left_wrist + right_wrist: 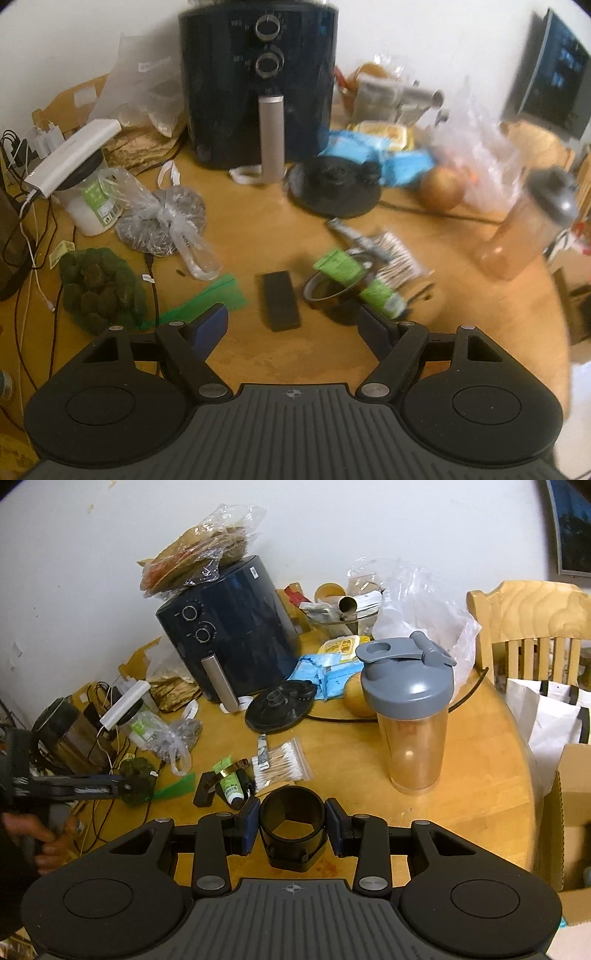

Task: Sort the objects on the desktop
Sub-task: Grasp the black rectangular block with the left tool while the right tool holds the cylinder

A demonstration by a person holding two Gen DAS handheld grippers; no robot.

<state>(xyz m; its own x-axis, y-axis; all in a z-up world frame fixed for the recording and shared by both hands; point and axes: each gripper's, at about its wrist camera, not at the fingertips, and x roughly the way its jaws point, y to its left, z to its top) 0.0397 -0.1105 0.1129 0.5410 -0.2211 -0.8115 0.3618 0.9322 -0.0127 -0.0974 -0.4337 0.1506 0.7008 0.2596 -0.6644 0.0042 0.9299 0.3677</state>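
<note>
In the right wrist view my right gripper [293, 823] is shut on a black round holder [291, 812] with a hexagonal base, low over the table's front edge. My left gripper [293, 328] stands open just above the wooden table [258, 354]. A black rectangular block [279, 300] lies flat between and just beyond its fingertips, untouched. To the right of the block lie a green tube [373, 291] across a dark ring, and a bag of cotton swabs [397, 258]. The right wrist view shows the left gripper [110, 788] from the side, held by a hand [44, 842], near the block [205, 788].
A black air fryer [258, 81] stands at the back, with a black kettle base [334, 190] and an onion [441, 188] in front of it. A grey-lidded shaker bottle [410, 720] stands to the right. Bags, a net of avocados [98, 290] and cables crowd the left. A chair [528, 620] and cardboard box [569, 812] flank the table.
</note>
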